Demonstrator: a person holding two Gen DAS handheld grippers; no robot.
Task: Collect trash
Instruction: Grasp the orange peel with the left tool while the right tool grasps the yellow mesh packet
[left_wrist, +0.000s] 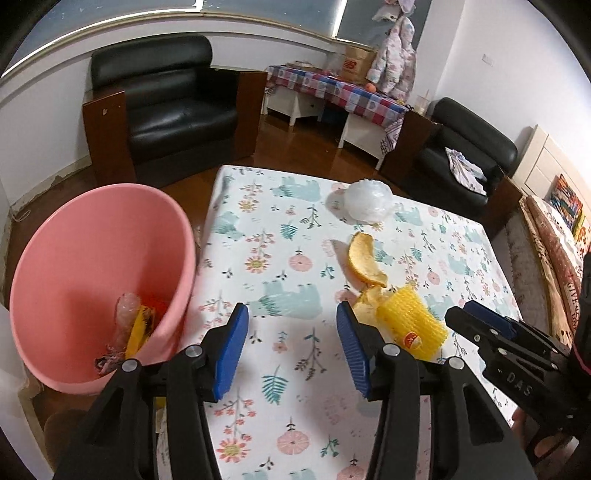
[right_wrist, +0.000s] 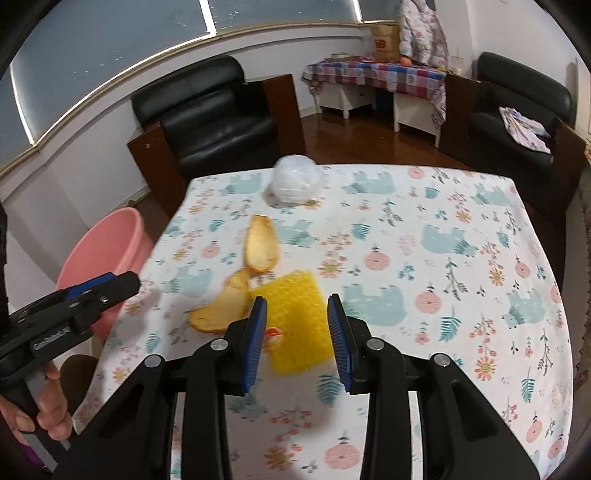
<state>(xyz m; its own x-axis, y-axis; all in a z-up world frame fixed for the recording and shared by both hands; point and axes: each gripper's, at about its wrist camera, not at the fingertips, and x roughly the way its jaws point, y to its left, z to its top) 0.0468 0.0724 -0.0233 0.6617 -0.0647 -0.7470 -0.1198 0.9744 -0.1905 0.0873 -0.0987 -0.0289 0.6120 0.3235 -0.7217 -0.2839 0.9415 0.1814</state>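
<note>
My left tool gapes empty over the table, pink bin at nine o'clock. My right tool stands open above the yellow foam net, orange peels at eleven o'clock, crumpled plastic at twelve.

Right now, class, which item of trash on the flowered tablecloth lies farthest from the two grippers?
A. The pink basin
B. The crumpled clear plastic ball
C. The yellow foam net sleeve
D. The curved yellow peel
B: the crumpled clear plastic ball sits near the table's far edge, beyond the yellow peel and the yellow foam net sleeve, which lies just ahead of the right gripper.
</note>
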